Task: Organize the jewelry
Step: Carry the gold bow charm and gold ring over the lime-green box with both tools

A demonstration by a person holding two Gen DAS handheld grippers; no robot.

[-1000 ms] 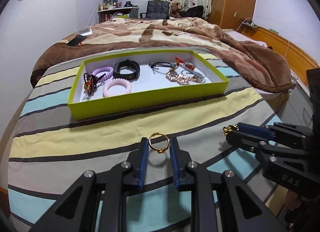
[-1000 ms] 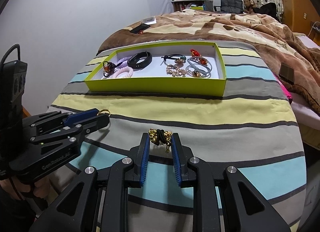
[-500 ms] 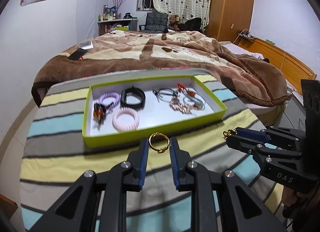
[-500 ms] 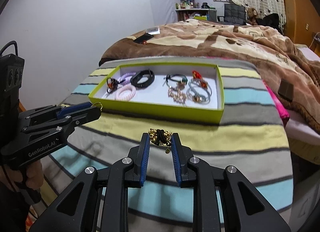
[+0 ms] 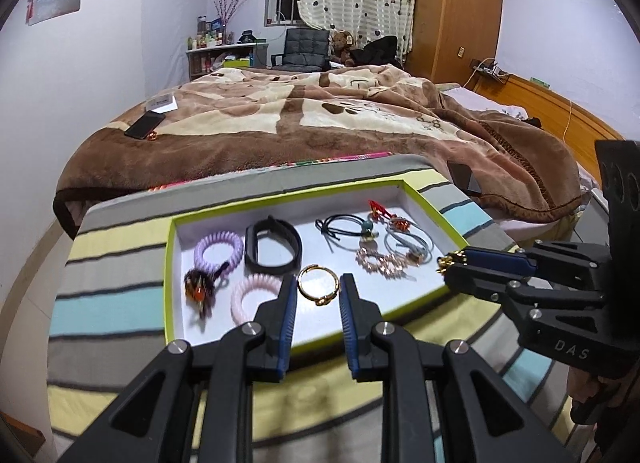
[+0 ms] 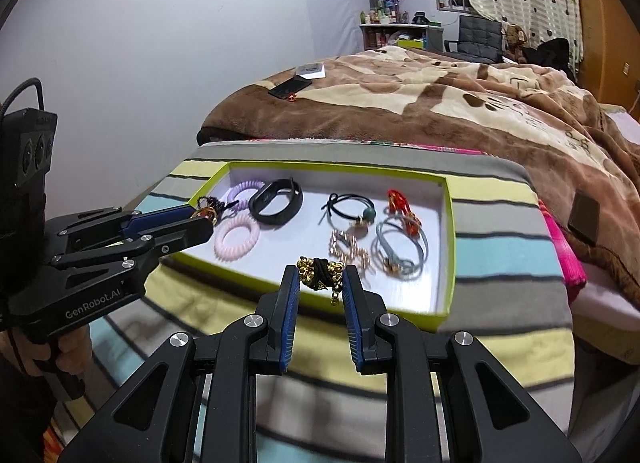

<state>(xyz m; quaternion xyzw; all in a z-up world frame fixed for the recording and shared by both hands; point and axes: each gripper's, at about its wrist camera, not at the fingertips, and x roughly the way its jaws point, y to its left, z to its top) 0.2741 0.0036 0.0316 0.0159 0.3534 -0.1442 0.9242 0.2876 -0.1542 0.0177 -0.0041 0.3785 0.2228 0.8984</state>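
Note:
A lime-green box (image 5: pixel 170 279) (image 6: pixel 451 247) with a white floor lies on the striped cloth and holds several hair ties and bracelets. My left gripper (image 5: pixel 318 289) is shut on a gold ring (image 5: pixel 319 286), held above the box's near edge. The right gripper (image 6: pixel 320 277) is shut on a black hair tie with gold beads (image 6: pixel 320 272), also over the near edge. Each gripper shows in the other's view: the left gripper (image 6: pixel 206 219) over the box's left end, the right gripper (image 5: pixel 450 261) at its right end.
Inside the box lie a purple coil tie (image 5: pixel 218 249), a pink coil tie (image 5: pixel 250 297), a black band (image 5: pixel 274 249), a rose-gold chain (image 5: pixel 380 261) and a grey tie (image 6: pixel 400 251). A brown blanket (image 5: pixel 320 119) with a phone (image 5: pixel 145 124) covers the bed behind.
Both grippers have risen and moved forward from over the striped cloth to above the box's near edge, each still holding its piece.

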